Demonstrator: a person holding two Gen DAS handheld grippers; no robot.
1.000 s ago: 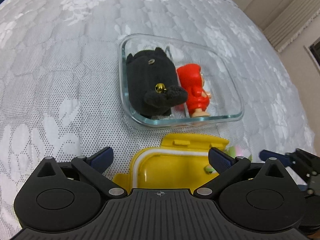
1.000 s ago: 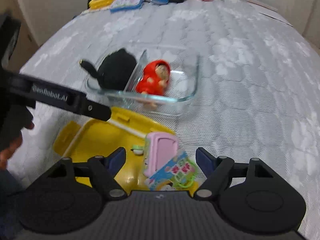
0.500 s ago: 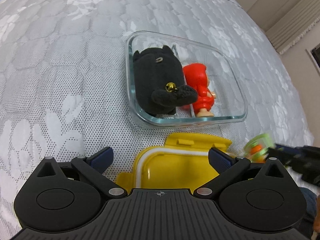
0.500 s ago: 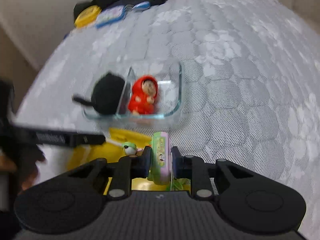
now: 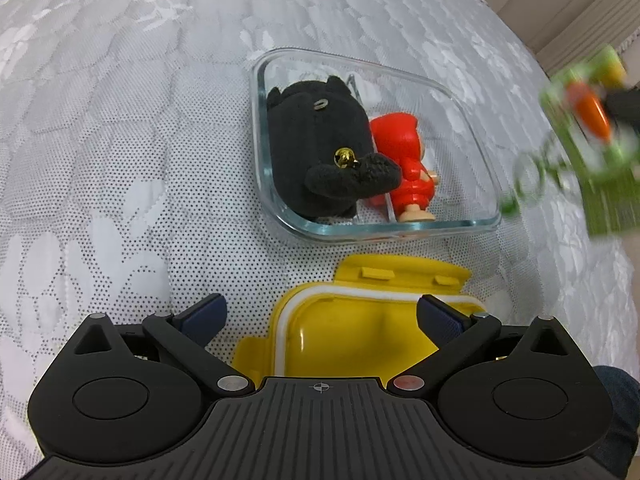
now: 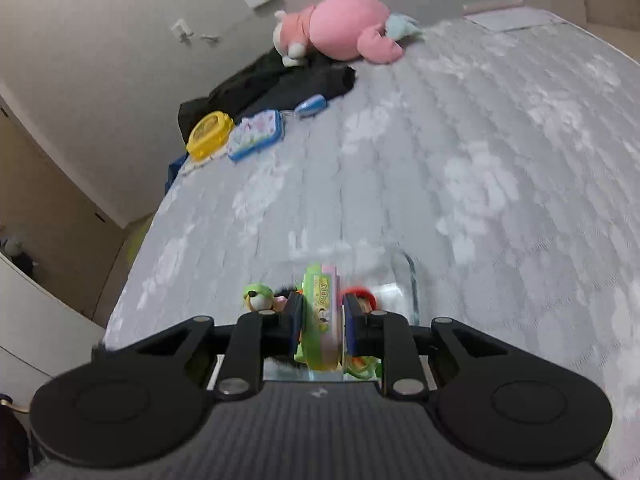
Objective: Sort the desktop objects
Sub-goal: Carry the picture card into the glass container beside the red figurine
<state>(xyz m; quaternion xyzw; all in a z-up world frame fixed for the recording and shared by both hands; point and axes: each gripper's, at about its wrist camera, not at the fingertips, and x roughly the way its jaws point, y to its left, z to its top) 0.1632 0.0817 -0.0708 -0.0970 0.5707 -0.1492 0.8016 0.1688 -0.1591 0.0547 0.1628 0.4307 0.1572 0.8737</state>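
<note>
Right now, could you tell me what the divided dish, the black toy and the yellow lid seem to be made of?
Divided dish: clear glass, apparently; thick greenish glossy rim.
Black toy: plush fabric, fuzzy matte nap.
Yellow lid: smooth shiny plastic, white seal strip.

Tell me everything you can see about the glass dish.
The glass dish is clear and rectangular with rounded corners and thick walls, and it looks like glass. A clear divider splits it into two compartments. It sits open, without a lid, flat on the grey patterned cover. A black plush fills the left compartment, its tail reaching over the divider. A red figure lies in the right one against the plush. A yellow lid lies just in front; whether they touch is unclear.
</note>
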